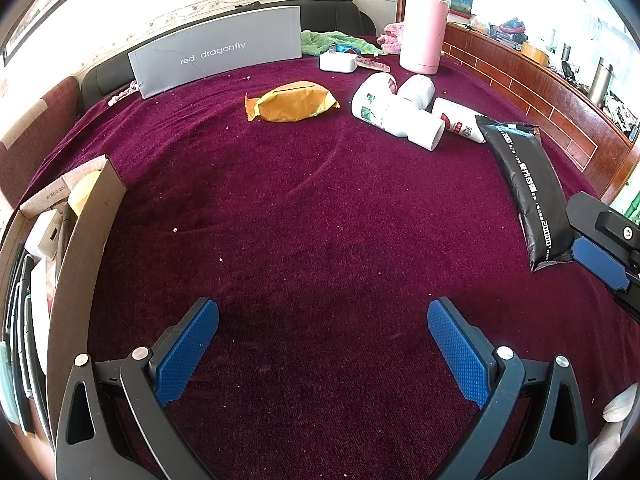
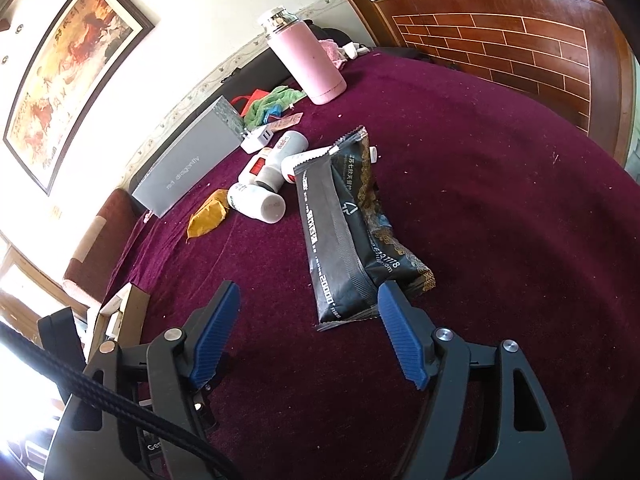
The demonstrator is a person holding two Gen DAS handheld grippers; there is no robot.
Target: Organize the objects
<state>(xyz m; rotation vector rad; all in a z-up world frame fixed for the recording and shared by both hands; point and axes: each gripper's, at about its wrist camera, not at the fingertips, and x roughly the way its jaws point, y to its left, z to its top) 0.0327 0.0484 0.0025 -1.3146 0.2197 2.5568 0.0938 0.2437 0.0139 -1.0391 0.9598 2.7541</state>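
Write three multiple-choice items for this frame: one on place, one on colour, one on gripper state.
1. Where is the cardboard box?
A. left table edge
B. beside the flask
C. table centre

2. What colour is the flask?
A. green
B. pink
C. grey

3. How is the right gripper?
A. shut on the black packet
B. shut, empty
C. open

Key: 1 A, it stands at the left rim of the maroon tablecloth; 2 B, pink body with steel cap; 3 C, its jaws are spread at the near end of the black packet.
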